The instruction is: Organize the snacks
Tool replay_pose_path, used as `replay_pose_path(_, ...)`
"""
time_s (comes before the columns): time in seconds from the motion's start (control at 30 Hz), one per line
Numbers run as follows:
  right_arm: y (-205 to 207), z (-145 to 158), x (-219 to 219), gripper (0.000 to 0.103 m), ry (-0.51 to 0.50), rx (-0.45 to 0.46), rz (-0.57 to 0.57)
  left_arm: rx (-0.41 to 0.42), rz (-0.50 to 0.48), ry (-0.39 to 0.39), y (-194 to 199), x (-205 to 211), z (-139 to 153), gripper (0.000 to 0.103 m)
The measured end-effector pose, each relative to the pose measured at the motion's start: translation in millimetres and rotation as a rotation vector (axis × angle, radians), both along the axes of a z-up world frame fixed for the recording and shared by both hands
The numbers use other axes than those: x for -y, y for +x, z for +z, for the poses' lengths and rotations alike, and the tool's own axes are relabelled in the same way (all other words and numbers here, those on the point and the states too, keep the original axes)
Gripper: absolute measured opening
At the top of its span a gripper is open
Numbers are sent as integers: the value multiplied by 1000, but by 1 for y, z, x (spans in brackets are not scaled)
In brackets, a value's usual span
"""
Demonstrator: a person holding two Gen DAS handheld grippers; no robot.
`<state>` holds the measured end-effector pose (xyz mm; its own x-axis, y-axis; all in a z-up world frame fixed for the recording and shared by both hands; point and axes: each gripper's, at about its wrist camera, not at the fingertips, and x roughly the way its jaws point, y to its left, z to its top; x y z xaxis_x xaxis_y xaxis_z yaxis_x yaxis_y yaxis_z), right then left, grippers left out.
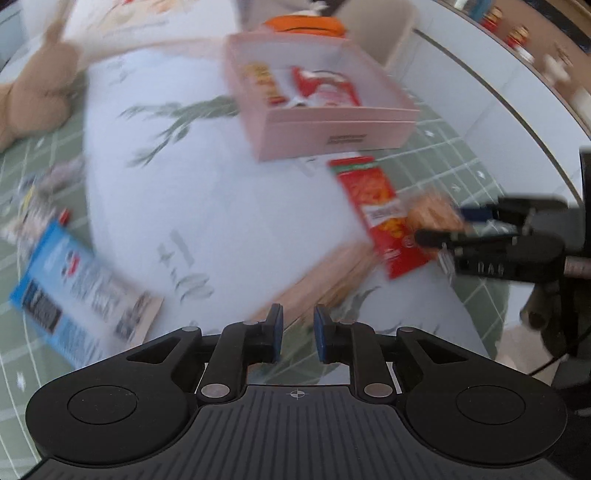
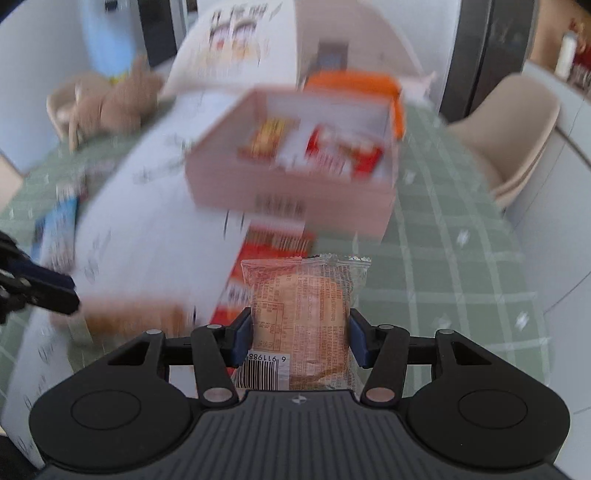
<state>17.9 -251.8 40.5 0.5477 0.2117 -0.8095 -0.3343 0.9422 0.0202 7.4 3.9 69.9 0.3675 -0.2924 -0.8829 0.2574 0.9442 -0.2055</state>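
Observation:
A pink box (image 1: 332,136) (image 2: 295,188) stands on the table and holds a yellow snack pack (image 1: 264,83) (image 2: 267,138) and red snack packs (image 1: 325,90) (image 2: 343,153). My right gripper (image 2: 301,334) is shut on a clear-wrapped orange cake packet (image 2: 301,310), held above a red cracker pack (image 2: 269,243) in front of the box. In the left wrist view the right gripper (image 1: 447,227) holds that packet (image 1: 432,214) over the red cracker pack (image 1: 380,214). My left gripper (image 1: 298,334) is empty, its jaws a narrow gap apart, above the white cloth.
A blue box (image 1: 77,291) (image 2: 55,229) lies at the left on the green checked tablecloth (image 2: 443,266). A brown plush toy (image 1: 37,96) (image 2: 114,99) sits far left. A flat tan packet (image 1: 325,277) lies near the red pack. An orange item (image 1: 303,22) and chairs (image 2: 513,136) stand behind the box.

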Motion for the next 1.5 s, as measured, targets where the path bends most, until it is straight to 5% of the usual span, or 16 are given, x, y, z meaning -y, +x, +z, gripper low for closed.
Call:
replay_pose_path(0.3,-6,-22,-14,62,-33,-8,-20,34,658,-31,2,-133,-13,24)
replay_pose_path(0.43,-2,-22,-11,72,-10,-30,-49,40,763,-2,13,-162,-25,25)
replay_pose_path(0.57,-5,-25,-9,79,-1,-34,-60,51,736,13,29,-159,-30,34)
replay_pose_path(0.87,-14,-29,-12,88,-6,-12,-77,55,394,22,60,-84,-30,35)
replay_pose_path(1.03,-16,-30,-11,90,0,2,-90,131,390,97,55,-61,-8,34)
replay_pose_path(1.17,-21,-32,-12,95,4,20,-105,55,317,169,67,-31,-23,35)
replay_pose_path(1.27,-22,-33,-11,96,5,21,-103,84,272,250,67,-11,-25,35)
replay_pose_path(1.5,-23,-34,-11,97,7,30,-105,72,245,277,70,-1,-25,35)
